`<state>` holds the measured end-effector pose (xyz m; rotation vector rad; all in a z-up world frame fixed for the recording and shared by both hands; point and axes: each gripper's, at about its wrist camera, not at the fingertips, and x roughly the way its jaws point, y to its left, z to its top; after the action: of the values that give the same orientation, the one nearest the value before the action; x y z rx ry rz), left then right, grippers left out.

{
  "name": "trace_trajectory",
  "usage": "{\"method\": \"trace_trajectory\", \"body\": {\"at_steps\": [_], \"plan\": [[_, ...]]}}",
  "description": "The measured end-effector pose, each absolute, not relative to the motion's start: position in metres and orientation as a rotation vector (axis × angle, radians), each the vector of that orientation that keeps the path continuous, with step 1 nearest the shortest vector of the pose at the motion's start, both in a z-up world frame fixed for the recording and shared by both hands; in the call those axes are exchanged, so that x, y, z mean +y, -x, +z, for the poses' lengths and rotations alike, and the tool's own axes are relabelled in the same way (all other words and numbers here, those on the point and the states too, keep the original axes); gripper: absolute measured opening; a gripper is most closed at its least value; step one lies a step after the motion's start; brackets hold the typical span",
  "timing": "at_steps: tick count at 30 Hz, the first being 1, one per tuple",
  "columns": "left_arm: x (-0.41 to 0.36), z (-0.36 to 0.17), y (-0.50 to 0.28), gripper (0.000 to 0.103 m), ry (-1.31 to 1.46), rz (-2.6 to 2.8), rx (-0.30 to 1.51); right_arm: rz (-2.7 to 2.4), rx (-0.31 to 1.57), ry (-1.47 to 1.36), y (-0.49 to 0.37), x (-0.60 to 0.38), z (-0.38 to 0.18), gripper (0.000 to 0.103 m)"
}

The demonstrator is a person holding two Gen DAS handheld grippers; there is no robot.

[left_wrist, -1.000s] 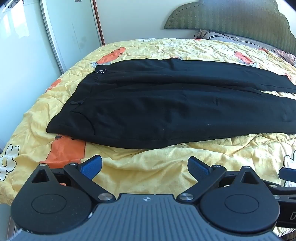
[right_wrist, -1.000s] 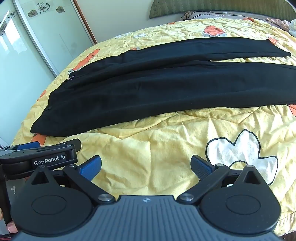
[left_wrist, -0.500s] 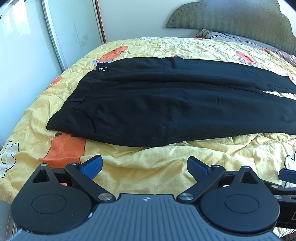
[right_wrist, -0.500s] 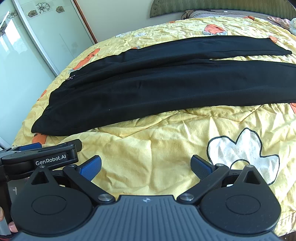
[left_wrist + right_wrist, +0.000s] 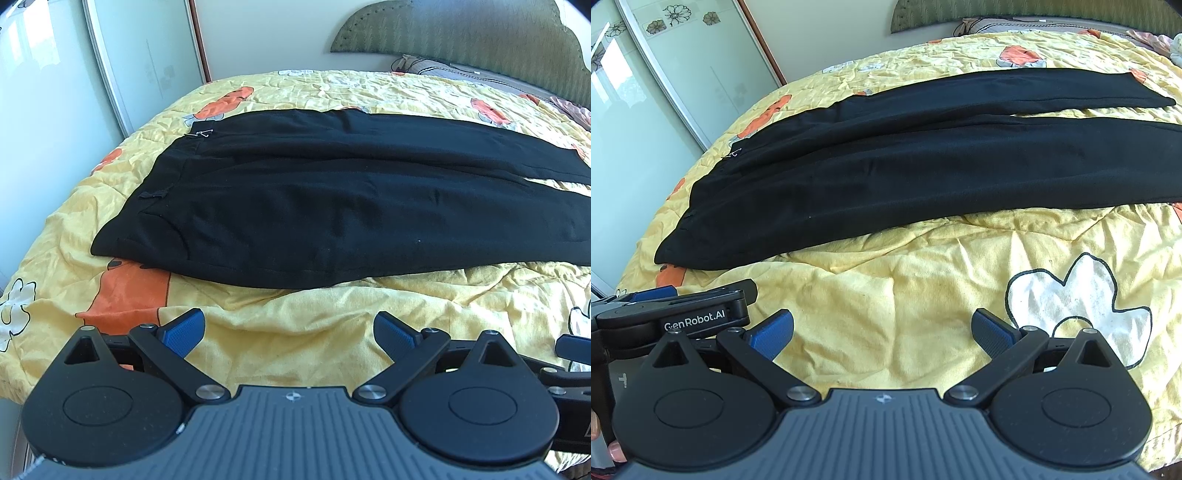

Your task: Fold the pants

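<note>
Black pants (image 5: pixel 332 206) unfolded, legs side by side, flat on yellow bedspread (image 5: pixel 314 325)

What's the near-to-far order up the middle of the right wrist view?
right gripper, open → yellow bedspread → black pants, near leg then far leg → more bedspread → green headboard

We see the pants (image 5: pixel 332 206) cut off at the left view's right edge, hiding both leg ends; in the right view the near cuff likewise runs off. A small metal piece (image 5: pixel 201 133) at the waistband, perhaps a clasp, is too small to identify.
</note>
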<state>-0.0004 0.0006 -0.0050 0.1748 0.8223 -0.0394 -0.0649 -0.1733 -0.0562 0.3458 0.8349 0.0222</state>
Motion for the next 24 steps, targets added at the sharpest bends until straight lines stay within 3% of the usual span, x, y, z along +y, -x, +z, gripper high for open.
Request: {"method": "trace_trajectory", "body": {"at_steps": [24], "plan": [[-0.0020,-0.0087,0.0013,0.099,-0.175,-0.047,0.831,0.025,0.836,-0.350,0.0652,-0.1748,-0.0564,0.103]]}}
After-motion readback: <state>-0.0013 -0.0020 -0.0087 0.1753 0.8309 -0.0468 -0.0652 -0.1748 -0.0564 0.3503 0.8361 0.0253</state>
